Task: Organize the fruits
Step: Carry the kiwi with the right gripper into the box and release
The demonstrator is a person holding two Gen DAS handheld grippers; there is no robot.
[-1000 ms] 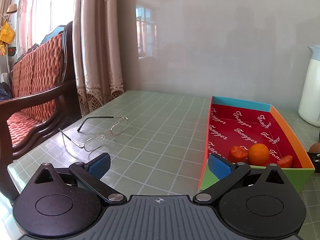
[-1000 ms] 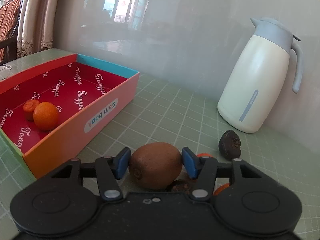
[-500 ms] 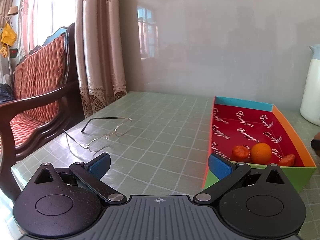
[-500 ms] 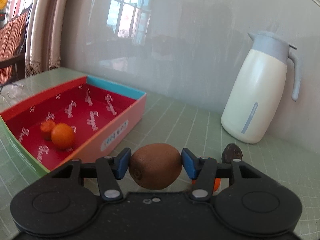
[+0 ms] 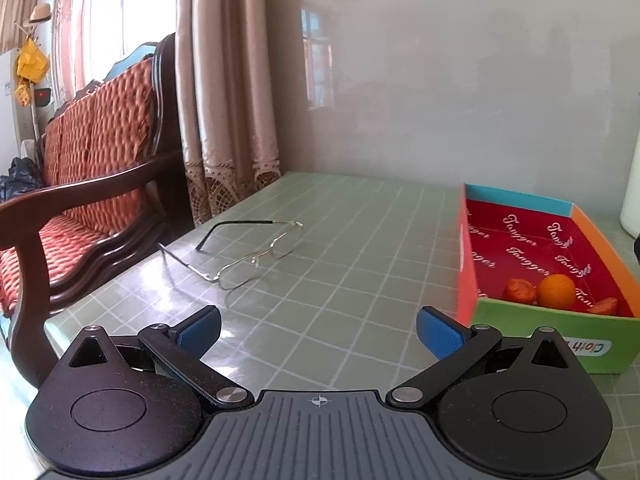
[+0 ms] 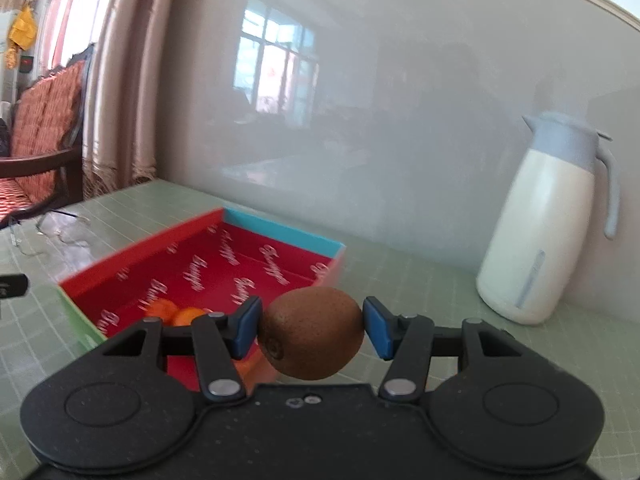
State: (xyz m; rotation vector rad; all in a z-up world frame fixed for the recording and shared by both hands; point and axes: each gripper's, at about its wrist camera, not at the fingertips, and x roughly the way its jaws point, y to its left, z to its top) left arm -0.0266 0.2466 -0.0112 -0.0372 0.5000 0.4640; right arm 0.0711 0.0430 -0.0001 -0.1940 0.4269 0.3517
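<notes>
My right gripper (image 6: 313, 326) is shut on a brown kiwi (image 6: 314, 332) and holds it in the air above the near right corner of the shallow red-lined box (image 6: 224, 264). Inside that box lie an orange (image 6: 188, 315) and a smaller reddish fruit (image 6: 160, 307), partly hidden behind my fingers. In the left wrist view the same box (image 5: 520, 240) sits at the right with the orange (image 5: 556, 290) and two reddish fruits (image 5: 519, 290) at its near end. My left gripper (image 5: 318, 330) stands open over the bare green table, left of the box, with nothing between its pads.
A pair of wire-framed glasses (image 5: 244, 252) lies on the green tiled table left of the box. A white jug (image 6: 544, 236) stands by the wall at the right. A wooden chair with red cushions (image 5: 80, 184) and curtains stand beyond the table's left edge.
My right gripper has risen and swung left with the kiwi, from the table beside the box to over the box's corner. The dark fruit on the table dropped out of view. My left gripper barely moved.
</notes>
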